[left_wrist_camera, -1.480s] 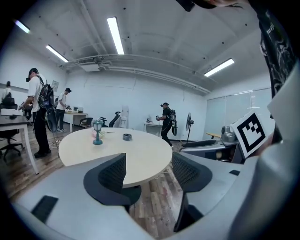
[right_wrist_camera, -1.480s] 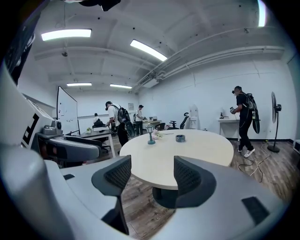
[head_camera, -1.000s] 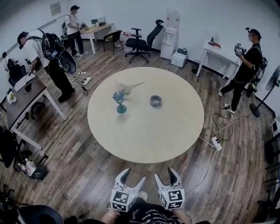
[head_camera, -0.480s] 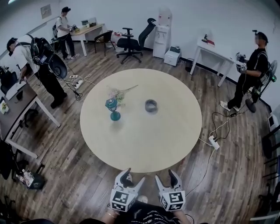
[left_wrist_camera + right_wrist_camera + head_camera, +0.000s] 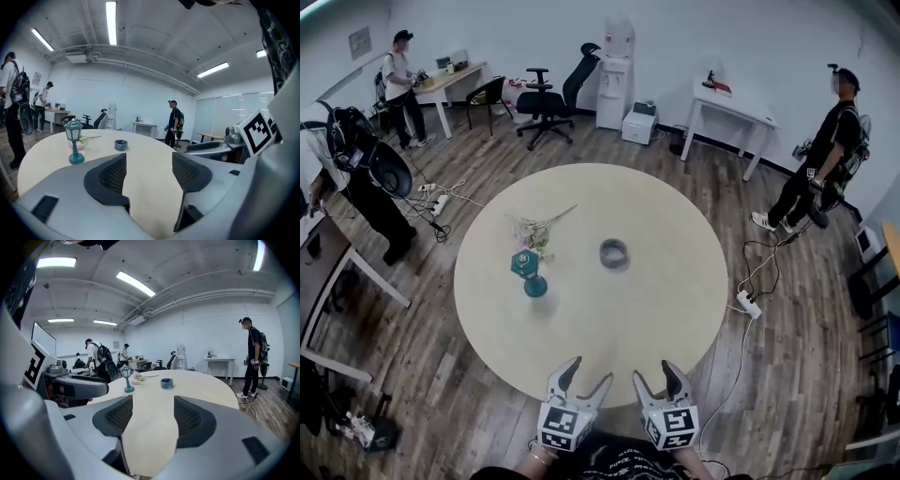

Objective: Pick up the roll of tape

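The roll of tape [image 5: 614,253], a dark grey ring, lies flat near the middle of the round beige table [image 5: 666,319]. It also shows far off as the tape [image 5: 121,145] in the left gripper view and the tape [image 5: 167,383] in the right gripper view. My left gripper [image 5: 585,380] and right gripper [image 5: 653,378] hover side by side at the table's near edge, well short of the tape. Both are open with nothing between their jaws, as the left gripper [image 5: 149,172] and right gripper [image 5: 152,416] show in their own views.
A teal lantern [image 5: 528,273] and a small spray of flowers [image 5: 536,230] stand left of the tape. People stand around the room, one at the right [image 5: 821,155]. Office chairs [image 5: 546,94], desks and a power strip with cables [image 5: 747,304] lie on the wooden floor.
The table and tape have drawn nearer and lower in the head view; both grippers now reach over the table's near edge instead of the floor. Both stay open.
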Motion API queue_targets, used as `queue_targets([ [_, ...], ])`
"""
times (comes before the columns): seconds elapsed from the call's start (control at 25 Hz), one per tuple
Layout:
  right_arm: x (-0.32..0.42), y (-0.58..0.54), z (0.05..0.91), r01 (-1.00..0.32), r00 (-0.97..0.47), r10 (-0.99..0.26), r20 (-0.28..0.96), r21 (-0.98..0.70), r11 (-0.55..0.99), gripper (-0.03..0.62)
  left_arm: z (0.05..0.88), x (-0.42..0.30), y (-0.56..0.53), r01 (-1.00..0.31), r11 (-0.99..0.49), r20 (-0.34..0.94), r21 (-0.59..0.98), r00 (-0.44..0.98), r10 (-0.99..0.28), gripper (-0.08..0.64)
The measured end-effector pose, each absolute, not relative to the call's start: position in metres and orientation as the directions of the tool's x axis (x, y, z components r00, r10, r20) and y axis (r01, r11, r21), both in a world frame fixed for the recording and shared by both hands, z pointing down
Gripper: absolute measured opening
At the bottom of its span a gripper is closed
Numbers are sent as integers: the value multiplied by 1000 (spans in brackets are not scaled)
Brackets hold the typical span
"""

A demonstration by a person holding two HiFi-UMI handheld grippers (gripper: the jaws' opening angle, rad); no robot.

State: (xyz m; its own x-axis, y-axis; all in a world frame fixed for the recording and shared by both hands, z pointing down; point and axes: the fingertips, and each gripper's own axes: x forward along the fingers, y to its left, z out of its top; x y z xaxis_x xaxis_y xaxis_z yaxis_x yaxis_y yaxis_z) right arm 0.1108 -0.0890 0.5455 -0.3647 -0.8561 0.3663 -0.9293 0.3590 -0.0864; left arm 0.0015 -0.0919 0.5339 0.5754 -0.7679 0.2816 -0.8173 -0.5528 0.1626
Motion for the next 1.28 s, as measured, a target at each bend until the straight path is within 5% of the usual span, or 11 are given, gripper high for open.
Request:
queue_targets([
  [0.28, 63, -125, 547, -916, -326, -848, 418, 81, 392, 268, 528, -26, -141, -773, -603, 273, 194, 633, -724, 311],
  [1.28, 104, -310, 510, -941, -327, -857, 398, -53, 335, 267, 533, -42, -234, -834, -523, 317, 178, 552, -772, 310],
])
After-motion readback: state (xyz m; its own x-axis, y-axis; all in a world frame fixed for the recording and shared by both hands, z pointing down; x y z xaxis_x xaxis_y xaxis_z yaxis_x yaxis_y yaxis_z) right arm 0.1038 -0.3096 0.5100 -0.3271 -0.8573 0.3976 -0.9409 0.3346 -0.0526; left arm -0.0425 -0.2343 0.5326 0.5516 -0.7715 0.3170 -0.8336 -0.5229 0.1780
